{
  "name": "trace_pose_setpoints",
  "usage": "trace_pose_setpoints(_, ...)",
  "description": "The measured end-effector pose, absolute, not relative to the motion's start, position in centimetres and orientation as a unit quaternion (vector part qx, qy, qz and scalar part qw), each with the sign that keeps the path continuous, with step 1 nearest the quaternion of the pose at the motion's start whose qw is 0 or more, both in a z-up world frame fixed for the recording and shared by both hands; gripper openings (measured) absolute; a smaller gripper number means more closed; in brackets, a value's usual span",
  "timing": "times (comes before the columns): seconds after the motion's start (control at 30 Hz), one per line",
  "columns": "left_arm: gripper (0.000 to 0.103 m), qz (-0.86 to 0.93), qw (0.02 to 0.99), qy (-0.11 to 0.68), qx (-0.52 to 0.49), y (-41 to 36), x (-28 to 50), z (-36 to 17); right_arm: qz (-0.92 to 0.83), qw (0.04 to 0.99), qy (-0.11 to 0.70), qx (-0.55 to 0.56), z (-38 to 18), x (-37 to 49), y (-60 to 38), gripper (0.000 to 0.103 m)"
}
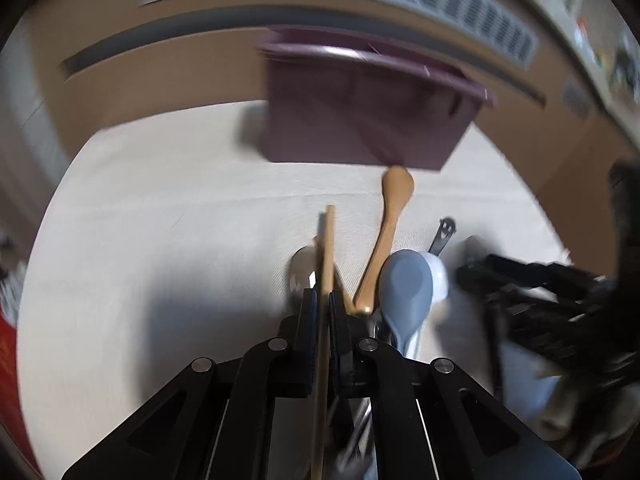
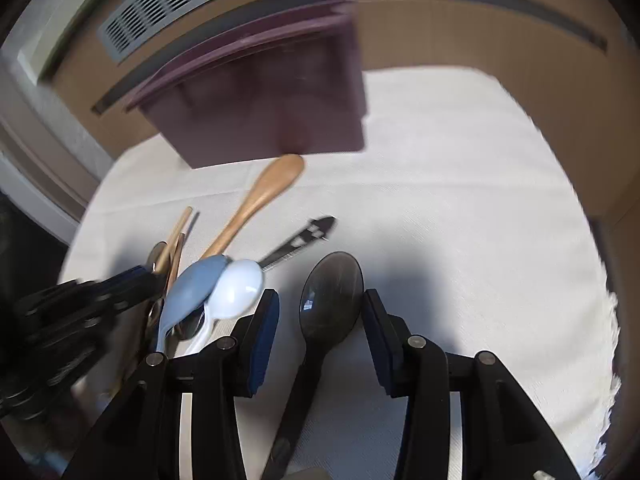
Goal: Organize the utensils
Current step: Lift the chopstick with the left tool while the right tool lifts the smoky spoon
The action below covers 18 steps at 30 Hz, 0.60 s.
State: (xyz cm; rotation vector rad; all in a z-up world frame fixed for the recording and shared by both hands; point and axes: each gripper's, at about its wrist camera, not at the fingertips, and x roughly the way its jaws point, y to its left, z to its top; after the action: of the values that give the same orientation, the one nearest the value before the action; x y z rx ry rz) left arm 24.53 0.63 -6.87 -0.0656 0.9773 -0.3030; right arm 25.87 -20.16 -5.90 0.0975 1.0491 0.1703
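Clamped in the left hand-held gripper (image 1: 323,300), thin wooden chopsticks (image 1: 327,256) run out of frame below. Blurred spoons (image 2: 212,292) overlap beside them. Rightward, the right hand-held gripper (image 2: 320,312) straddles a dark spoon (image 2: 330,300), jaws apart. White-clothed tabletop (image 2: 460,200); purple organizer (image 2: 272,108) behind.

The left gripper (image 1: 324,300) was clamped shut and pitched downward, while the right gripper (image 2: 320,300) was held open.
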Motion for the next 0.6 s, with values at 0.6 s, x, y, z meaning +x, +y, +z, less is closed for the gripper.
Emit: trace_pose_setpoints(0.6,0.007,-0.171,0.838,0.516,0.057,-2.2,26.5,-7.4,0.124,0.887,0.442,-0.049,-3.6,22.3,-20.5,0.031)
